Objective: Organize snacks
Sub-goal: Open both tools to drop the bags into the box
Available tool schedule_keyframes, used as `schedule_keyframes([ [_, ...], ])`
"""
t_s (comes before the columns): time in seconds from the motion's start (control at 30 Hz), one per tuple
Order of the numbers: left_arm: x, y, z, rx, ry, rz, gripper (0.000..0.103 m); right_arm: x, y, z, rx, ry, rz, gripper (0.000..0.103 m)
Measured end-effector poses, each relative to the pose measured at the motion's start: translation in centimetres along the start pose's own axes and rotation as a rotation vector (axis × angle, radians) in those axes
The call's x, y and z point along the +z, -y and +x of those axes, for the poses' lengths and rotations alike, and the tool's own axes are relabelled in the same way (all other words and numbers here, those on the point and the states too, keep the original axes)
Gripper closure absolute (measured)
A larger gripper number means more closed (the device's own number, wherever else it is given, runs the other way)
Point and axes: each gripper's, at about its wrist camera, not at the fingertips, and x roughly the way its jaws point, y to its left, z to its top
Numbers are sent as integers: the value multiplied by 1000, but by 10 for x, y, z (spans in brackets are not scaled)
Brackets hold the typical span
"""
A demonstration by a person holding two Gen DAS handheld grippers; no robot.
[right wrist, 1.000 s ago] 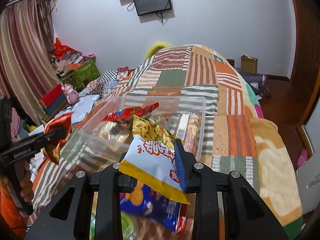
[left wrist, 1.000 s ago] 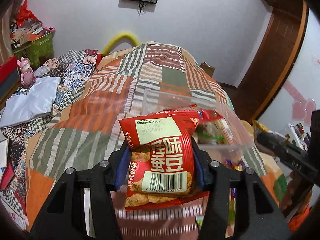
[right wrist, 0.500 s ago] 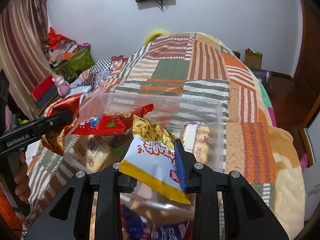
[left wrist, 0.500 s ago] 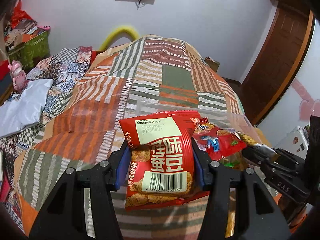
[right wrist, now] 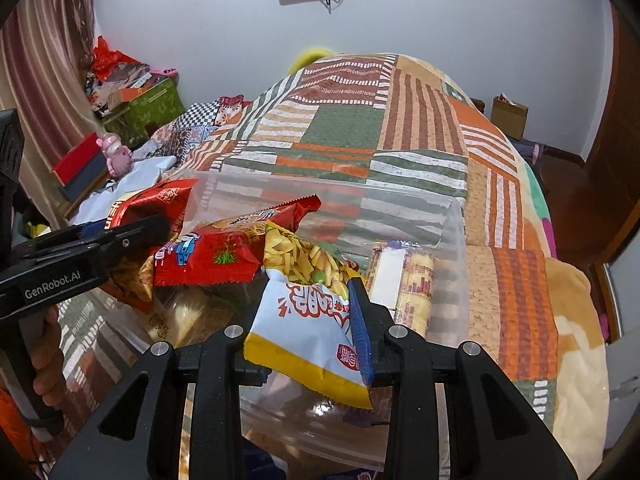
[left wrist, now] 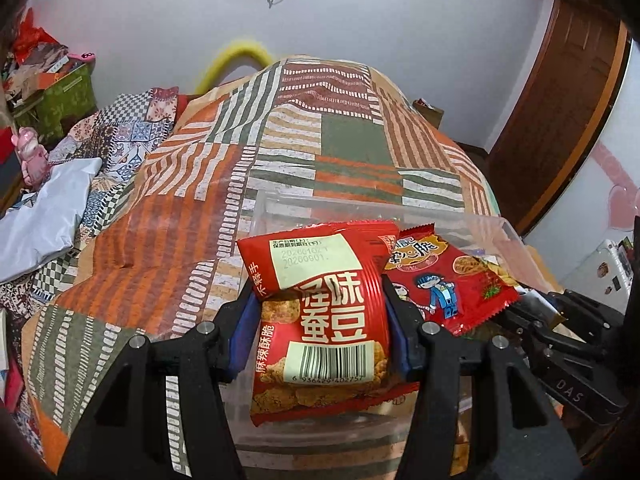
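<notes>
A bedroom with a white wall and a wall-mounted screen lies behind a bed (left wrist: 344, 152) covered in a striped patchwork quilt, and in the left wrist view a clear plastic bin (left wrist: 280, 204) sits on that quilt at about 6 o'clock. The left tongs (left wrist: 320, 328) are closed narrow on a red snack packet (left wrist: 320, 312) held upright over the bin's near edge; its back panel reads a date stamp "20260102" and "20260901", large characters 怪味蚕豆, smaller 麻辣酥脆, and a barcode beginning 6 936429. At 3 o'clock of it a second red packet (left wrist: 444, 280) with a cartoon boy lies on the contents, and the other black tool at 4 o'clock carries the letters "DAS". In the right wrist view the same bin (right wrist: 456, 248) fills the middle, already holding the cartoon red packet (right wrist: 208, 256), a pale wrapped roll of biscuits (right wrist: 400, 284) at 3 o'clock and more bags beneath. The right tongs (right wrist: 312, 344) pinch a white-and-yellow chip bag (right wrist: 308, 320) printed with chips and red characters too folded to read, poised over the bin's near side. At 9 o'clock the left tool shows "GenRobot.AI". By my judgement the sorting is well along: several snacks are binned, two are in hand awaiting release, and a few wrappers at the bottom edge may remain outside.
</notes>
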Motion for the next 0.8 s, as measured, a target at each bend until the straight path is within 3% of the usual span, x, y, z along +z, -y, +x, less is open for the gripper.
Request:
schedule_keyframes([
  [0.2, -4, -1, -10, -14, -8, -12, 44, -2, -1, -15, -13, 28, -6, 50],
  [0.3, -7, 0, -19, -13, -2, -8, 43, -4, -2, -24, -16, 37, -11, 50],
  [0.43, -13, 4, -41, 0, 45, 17, 33, -9, -2, -41, -7, 63, 0, 50],
  [0.8, -48, 16, -98, -16, 54, 53, 29, -39, -16, -98, 8, 127, -20, 50],
])
